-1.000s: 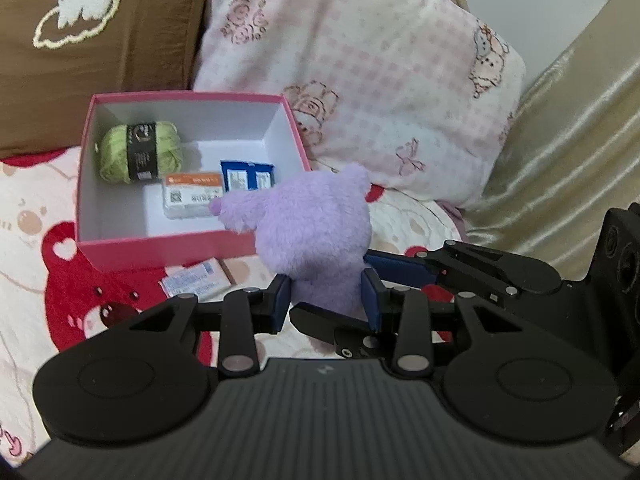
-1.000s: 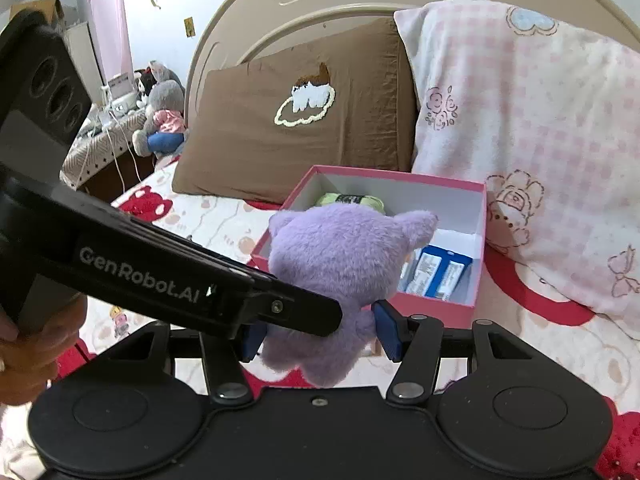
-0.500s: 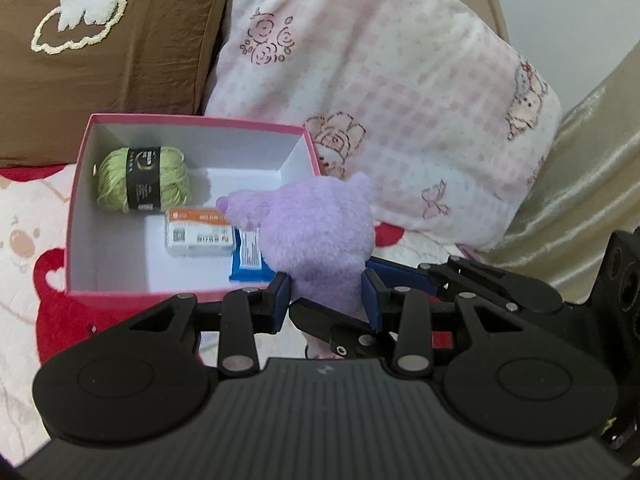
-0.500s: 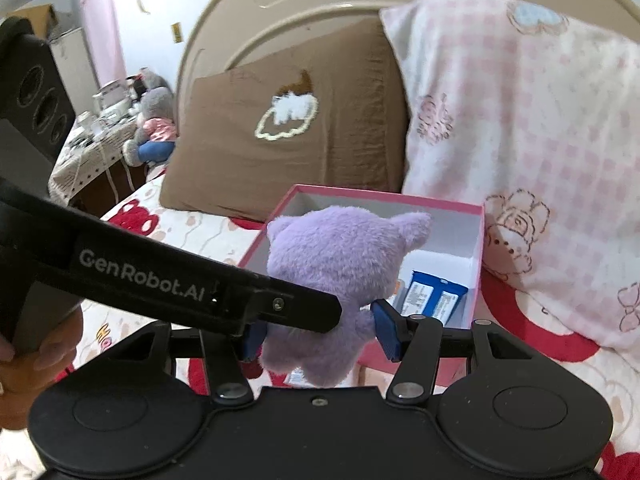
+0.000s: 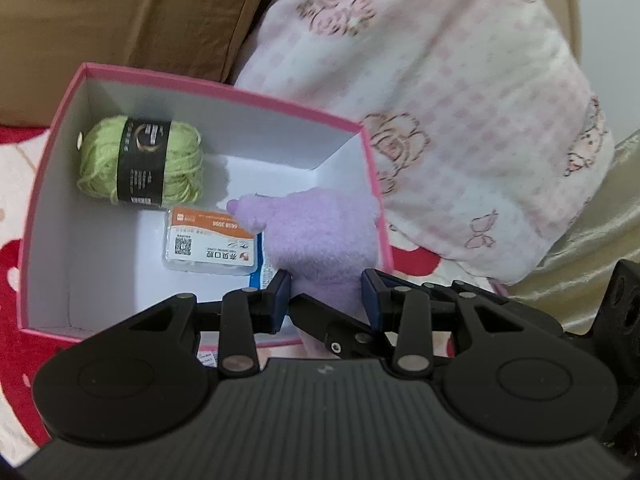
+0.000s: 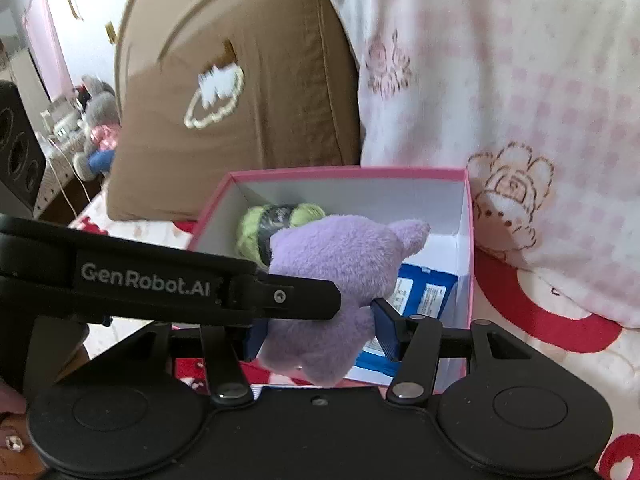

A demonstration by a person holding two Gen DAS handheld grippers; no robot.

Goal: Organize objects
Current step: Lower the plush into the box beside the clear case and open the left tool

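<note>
A purple plush toy [image 5: 320, 240] [image 6: 340, 276] hangs over the right half of a pink box [image 5: 52, 152] [image 6: 468, 280] with a white inside. My left gripper [image 5: 325, 294] is shut on the toy's lower part, and my right gripper [image 6: 318, 332] is shut on it from the other side, so both hold it together. In the box lie a green yarn ball [image 5: 140, 160] [image 6: 256, 228], a white-and-orange packet [image 5: 208, 246] and a blue packet [image 6: 424, 292], the last partly under the toy.
The box sits on a bed sheet [image 6: 552, 344] with red bear prints. Behind it lean a brown pillow [image 5: 132, 16] [image 6: 240, 104] and a pink checked pillow [image 5: 440, 92] [image 6: 500, 64]. A beige curtain [image 5: 592, 248] hangs at right. A hand [image 6: 16, 432] shows at the lower left.
Both grippers have carried the plush toy forward and down, from in front of the box to over its inside. The box now looks much closer in both views.
</note>
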